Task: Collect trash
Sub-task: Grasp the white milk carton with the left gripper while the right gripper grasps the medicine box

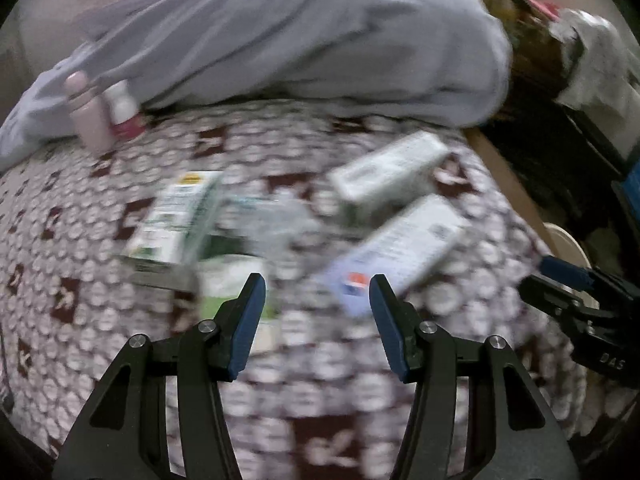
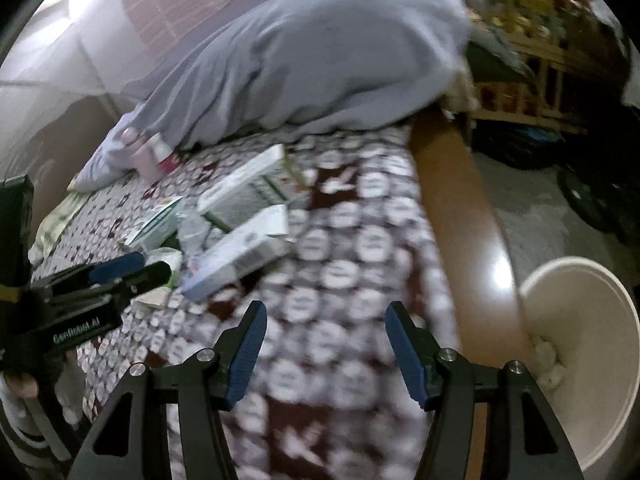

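Both grippers hang over a patterned bedspread (image 1: 320, 408) on a bed, angled downward, with nothing between their jaws. The left gripper (image 1: 317, 322) has its jaws standing moderately wide and empty; the right gripper (image 2: 326, 350) likewise shows a clear gap and holds nothing.

The trash forms a loose cluster on the bedspread: a green-and-white carton (image 1: 172, 220), a crumpled clear wrapper (image 1: 276, 224), a white box (image 1: 388, 172) and a long white box with a blue end (image 1: 400, 248). Seen from the left gripper, this cluster lies just ahead of the jaws, the long box's blue end nearest, beside the right-hand jaw tip. From the right gripper it lies ahead and well to the left.

A white bin (image 2: 580, 360) stands off the bed edge, to the right of the right jaws, probably set there so that items can be dropped straight in. Both jaw gaps appear suited to a box's narrow side.
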Action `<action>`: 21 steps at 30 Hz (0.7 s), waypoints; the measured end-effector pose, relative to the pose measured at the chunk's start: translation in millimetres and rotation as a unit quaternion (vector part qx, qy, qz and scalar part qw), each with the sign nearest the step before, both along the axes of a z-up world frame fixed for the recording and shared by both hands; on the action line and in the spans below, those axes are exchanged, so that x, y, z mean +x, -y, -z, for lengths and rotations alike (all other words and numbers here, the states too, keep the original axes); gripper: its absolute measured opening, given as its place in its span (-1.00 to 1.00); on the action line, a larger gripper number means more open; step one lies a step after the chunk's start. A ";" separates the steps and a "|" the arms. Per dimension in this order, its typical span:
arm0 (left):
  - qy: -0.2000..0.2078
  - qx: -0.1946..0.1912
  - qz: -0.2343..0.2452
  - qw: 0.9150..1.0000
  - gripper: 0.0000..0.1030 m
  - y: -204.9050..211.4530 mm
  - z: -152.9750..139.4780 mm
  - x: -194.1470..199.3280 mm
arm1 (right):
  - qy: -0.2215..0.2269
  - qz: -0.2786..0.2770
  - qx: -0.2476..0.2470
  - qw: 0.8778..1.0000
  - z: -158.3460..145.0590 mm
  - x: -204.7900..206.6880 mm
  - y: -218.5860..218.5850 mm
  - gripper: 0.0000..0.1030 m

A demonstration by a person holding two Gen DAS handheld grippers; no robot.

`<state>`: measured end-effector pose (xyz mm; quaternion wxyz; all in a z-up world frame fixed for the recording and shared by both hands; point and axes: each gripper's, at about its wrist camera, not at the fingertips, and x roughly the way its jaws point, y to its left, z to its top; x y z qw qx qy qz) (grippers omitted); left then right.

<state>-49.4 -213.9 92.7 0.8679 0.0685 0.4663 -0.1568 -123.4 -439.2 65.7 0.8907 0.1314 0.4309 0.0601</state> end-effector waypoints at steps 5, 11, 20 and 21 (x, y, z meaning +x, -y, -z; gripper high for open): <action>0.003 0.008 -0.050 0.999 0.02 -43.5 -3.1 29.4 | -0.001 -0.024 -0.007 1.000 -3.2 24.7 -26.0 0.19; -0.008 0.012 -0.076 0.997 0.05 -64.6 2.5 60.5 | -0.019 -0.038 0.006 0.999 4.2 49.4 -45.1 0.33; -0.030 0.027 -0.071 0.997 0.05 -71.8 25.6 88.6 | -0.047 -0.019 0.005 0.999 25.4 91.4 -81.3 0.56; -0.034 0.027 -0.071 0.997 0.05 -73.0 28.3 91.6 | -0.051 -0.014 0.002 0.999 28.2 97.6 -86.5 0.57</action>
